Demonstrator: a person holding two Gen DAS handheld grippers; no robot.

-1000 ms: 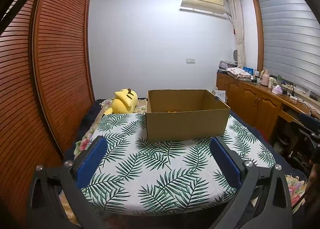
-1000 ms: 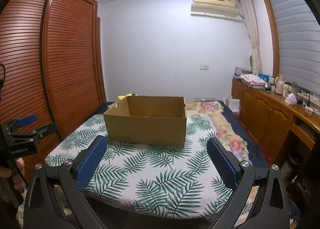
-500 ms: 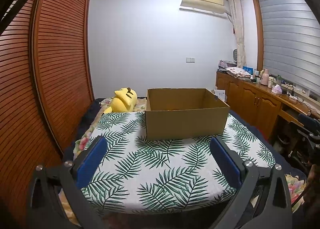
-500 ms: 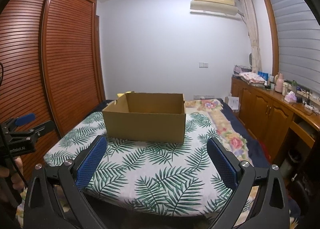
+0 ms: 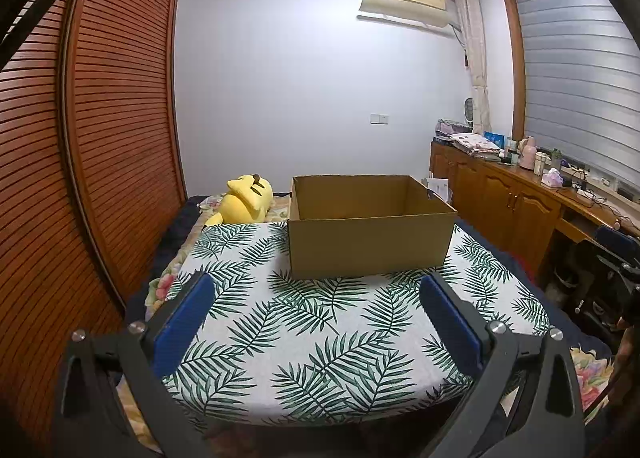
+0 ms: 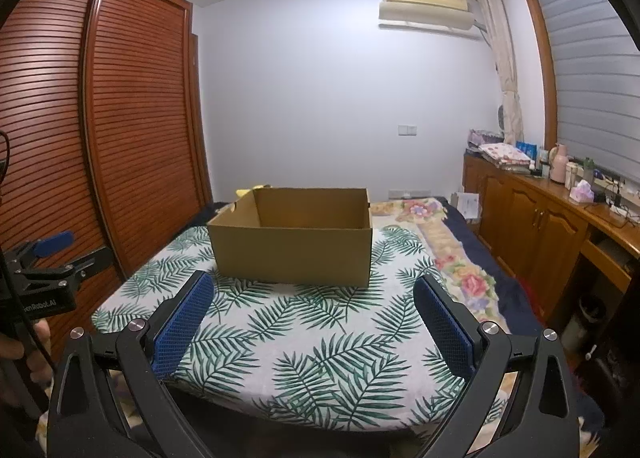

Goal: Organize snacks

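one open cardboard box [image 5: 370,232] sits on the leaf-print cloth [image 5: 320,330], one yellow plush toy [image 5: 247,200] behind it, and both the left gripper [image 5: 316,298] and right gripper [image 6: 310,296] are spread wide, holding nothing.

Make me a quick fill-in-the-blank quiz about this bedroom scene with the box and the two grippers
1. The open cardboard box sits on a cloth printed with green ____.
2. The plush toy beside the box is coloured ____.
3. Both the left gripper and the right gripper have their jaws ____ and hold nothing.

Missing words: leaves; yellow; open
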